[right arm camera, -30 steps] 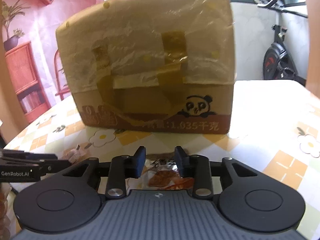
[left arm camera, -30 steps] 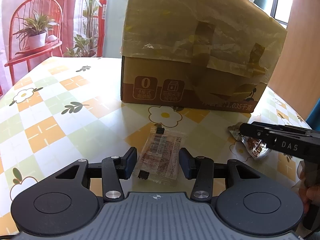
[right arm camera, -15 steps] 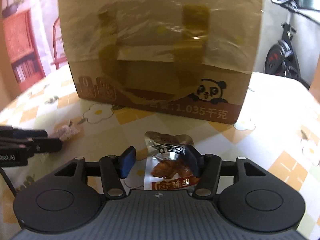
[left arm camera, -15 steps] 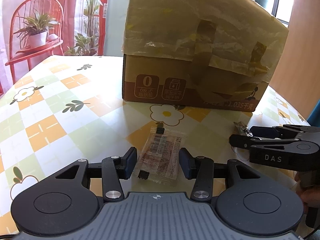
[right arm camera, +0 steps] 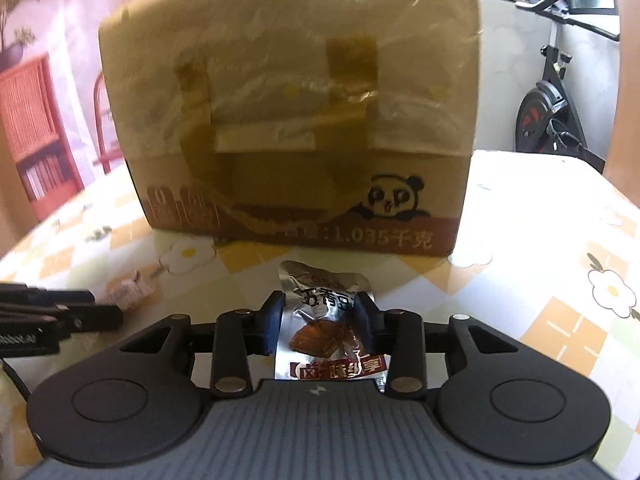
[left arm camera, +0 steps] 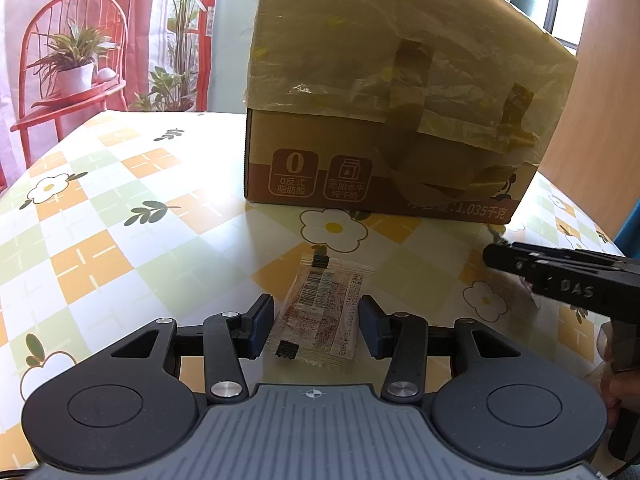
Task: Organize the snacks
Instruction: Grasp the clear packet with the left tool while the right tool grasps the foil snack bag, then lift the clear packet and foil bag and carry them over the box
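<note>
A clear snack packet (left arm camera: 320,312) with a barcode lies between the fingers of my left gripper (left arm camera: 316,320), whose pads touch its two long edges; the gripper is shut on it. In the right wrist view a silver snack packet (right arm camera: 332,332) with a brown picture sits pinched between the pads of my right gripper (right arm camera: 320,312), whose jaws are closing on it. The right gripper (left arm camera: 490,256) reaches in from the right in the left wrist view. A tall cardboard box (left arm camera: 400,100), taped and wrapped in film, stands just behind both packets.
The checked flower tablecloth (left arm camera: 120,240) spreads wide to the left of the box. A red chair with a potted plant (left arm camera: 76,68) stands beyond the table's far left edge. An exercise bike (right arm camera: 552,112) is behind the table at the right. A hand (left arm camera: 616,384) holds the right gripper.
The right gripper's jaws spread apart around the silver packet, then came together on it again, with more of the packet now sticking out ahead of the fingers. The left gripper and its packet stayed put.
</note>
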### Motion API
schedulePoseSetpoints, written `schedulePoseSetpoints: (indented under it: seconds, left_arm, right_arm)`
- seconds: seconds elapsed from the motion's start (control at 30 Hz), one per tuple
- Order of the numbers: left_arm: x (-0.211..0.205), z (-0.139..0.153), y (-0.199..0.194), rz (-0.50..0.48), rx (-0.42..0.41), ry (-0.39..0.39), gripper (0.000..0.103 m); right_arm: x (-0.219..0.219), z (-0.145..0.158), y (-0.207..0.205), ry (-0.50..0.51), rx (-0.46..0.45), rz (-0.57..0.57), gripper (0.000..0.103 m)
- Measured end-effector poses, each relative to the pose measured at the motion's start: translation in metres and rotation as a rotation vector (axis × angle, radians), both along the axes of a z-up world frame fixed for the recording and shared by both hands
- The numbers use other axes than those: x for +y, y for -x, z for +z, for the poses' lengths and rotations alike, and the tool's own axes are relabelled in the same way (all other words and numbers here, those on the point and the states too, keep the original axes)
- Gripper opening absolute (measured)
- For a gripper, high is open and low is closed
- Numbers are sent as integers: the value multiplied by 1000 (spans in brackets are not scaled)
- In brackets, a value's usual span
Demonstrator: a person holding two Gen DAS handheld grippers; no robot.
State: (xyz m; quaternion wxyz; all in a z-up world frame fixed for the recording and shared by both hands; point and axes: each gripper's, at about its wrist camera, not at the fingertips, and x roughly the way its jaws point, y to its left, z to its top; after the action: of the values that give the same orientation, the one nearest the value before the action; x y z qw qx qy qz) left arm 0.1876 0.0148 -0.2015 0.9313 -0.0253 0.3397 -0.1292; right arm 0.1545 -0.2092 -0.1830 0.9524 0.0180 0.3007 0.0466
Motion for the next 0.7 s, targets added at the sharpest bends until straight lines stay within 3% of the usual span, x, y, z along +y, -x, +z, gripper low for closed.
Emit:
schedulePoseSetpoints:
  seconds: [0.17, 0.4, 0.53, 0.7]
  left_arm:
    - [-1, 6, 0, 2, -14, -8, 49]
    - [3, 41, 4, -2, -101, 1, 49]
    - [7, 70, 7, -11, -166, 25, 49]
    - [6, 121, 10, -39, -309, 41, 49]
  right_arm:
    - [-5, 6, 10, -48, -60, 15, 39]
    - [2, 24, 18, -19, -113, 19, 39]
    - [1, 52, 22, -52, -195, 18, 39]
    - [5, 99, 26, -79, -332, 45, 39]
